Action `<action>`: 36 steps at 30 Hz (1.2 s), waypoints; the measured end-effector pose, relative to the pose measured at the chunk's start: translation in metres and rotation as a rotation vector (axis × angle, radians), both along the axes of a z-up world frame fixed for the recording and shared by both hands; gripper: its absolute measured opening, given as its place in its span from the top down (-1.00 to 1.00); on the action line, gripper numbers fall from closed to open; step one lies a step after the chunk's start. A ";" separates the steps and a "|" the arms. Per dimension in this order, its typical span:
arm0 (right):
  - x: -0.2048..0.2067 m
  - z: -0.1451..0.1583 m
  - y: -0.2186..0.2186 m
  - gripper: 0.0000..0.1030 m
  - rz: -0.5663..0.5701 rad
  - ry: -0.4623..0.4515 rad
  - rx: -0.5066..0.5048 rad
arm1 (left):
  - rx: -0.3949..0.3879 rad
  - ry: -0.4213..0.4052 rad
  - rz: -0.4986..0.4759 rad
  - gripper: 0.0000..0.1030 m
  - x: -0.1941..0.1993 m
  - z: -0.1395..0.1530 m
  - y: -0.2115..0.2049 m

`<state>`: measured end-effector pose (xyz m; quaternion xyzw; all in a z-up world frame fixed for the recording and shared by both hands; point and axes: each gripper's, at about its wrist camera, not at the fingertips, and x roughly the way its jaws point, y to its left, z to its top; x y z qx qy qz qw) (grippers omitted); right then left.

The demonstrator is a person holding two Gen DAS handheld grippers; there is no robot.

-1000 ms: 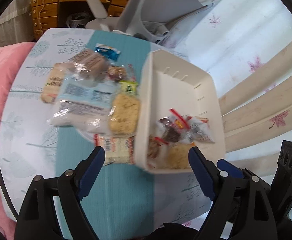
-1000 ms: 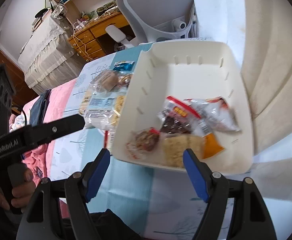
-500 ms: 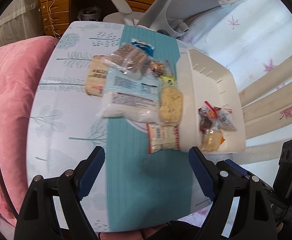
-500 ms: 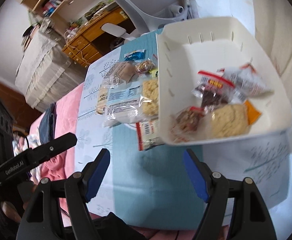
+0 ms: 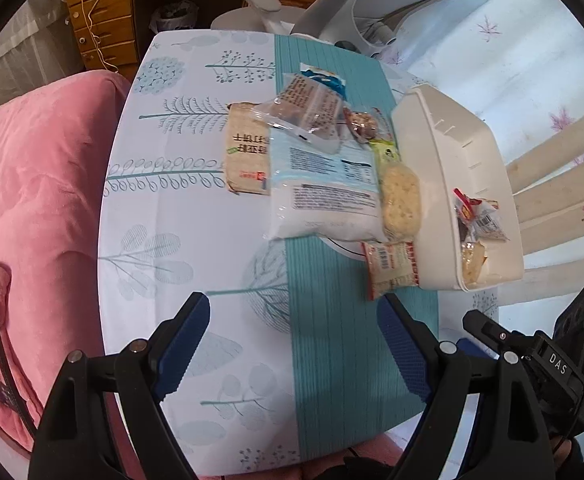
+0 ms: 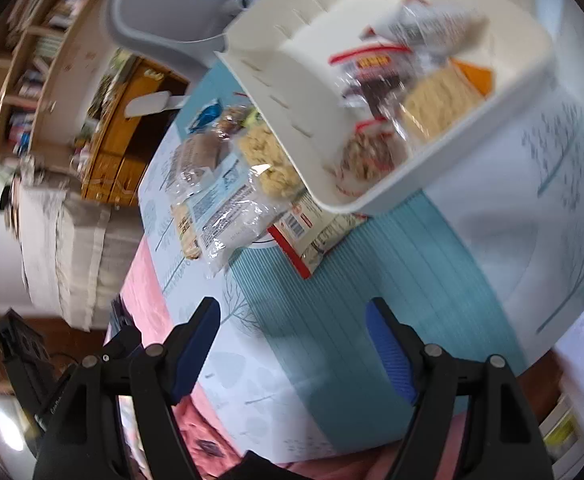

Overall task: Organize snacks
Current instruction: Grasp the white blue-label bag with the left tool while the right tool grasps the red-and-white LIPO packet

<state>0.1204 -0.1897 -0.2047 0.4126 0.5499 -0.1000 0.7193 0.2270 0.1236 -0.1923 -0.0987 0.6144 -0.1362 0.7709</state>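
Several loose snack packets lie on the patterned tablecloth: a large white-and-blue bag [image 5: 326, 196], a tan cracker pack [image 5: 247, 156], a yellow biscuit pack [image 5: 401, 200] and a red-edged pack [image 5: 390, 268]. Beside them on the right sits a white tub [image 5: 440, 148] holding several wrapped snacks [image 5: 478, 220]. My left gripper [image 5: 294, 340] hangs open over bare cloth in front of the pile, nothing between its fingers. My right gripper [image 6: 292, 342] is also open and empty, hovering short of the tub [image 6: 372, 200] and the red-edged pack [image 6: 312, 232].
A pink quilt [image 5: 36, 220] lies along the table's left side. A grey office chair [image 5: 356, 4] and a wooden drawer unit [image 5: 104, 24] stand beyond the far edge. The right hand's device [image 5: 548, 364] shows low at the right of the left wrist view.
Both grippers have drawn back from the tub toward the table's near edge. The left one shifted left, so the tub now lies at the right. The right view has rolled.
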 end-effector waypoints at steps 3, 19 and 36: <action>0.001 -0.013 0.003 -0.47 -0.081 0.042 0.040 | -0.010 0.019 0.003 -0.64 0.014 -0.009 0.003; 0.018 -0.058 0.013 -0.47 -0.350 0.099 -0.058 | -0.097 0.165 0.047 -0.64 0.079 -0.096 -0.015; 0.056 -0.083 0.024 -0.47 -0.297 0.220 -0.193 | -0.122 0.190 -0.029 -0.66 0.123 -0.127 -0.062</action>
